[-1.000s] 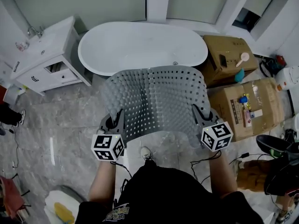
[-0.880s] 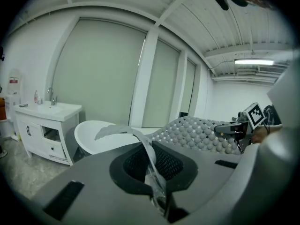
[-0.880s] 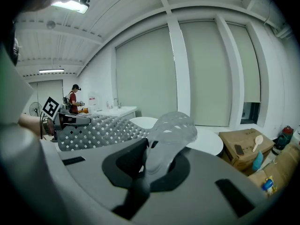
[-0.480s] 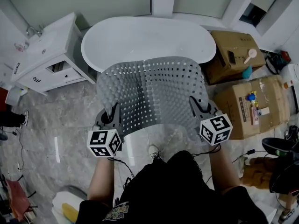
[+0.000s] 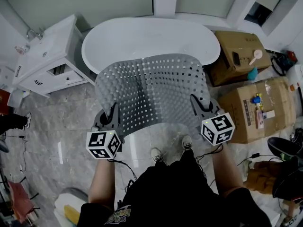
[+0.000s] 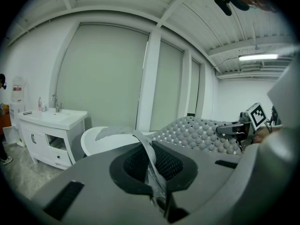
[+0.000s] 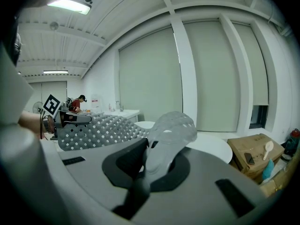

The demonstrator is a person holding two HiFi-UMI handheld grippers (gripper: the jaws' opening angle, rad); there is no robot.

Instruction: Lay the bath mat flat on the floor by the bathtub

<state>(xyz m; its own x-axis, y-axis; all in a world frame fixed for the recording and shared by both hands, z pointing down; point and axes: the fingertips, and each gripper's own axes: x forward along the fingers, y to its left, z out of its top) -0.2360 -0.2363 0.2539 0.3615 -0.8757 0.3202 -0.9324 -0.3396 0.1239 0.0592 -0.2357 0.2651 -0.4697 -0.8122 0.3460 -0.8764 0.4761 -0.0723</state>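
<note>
Left gripper (image 5: 112,118) & right gripper (image 5: 201,107), head view: each clamped on a near corner of the bath mat (image 5: 151,91). Mat is held up over the floor (image 5: 57,122), not yet laid, far edge toward the bathtub (image 5: 151,34). It bows betw. the grips, so prob. soft, floppy, light, rubbery w/ holes.

Left gripper view: jaws pinched on a thin, folded mat edge.

Right gripper view: jaws closed on a corner that curls over.

Corner holds look right; keep it spread to avoid creases.
</note>
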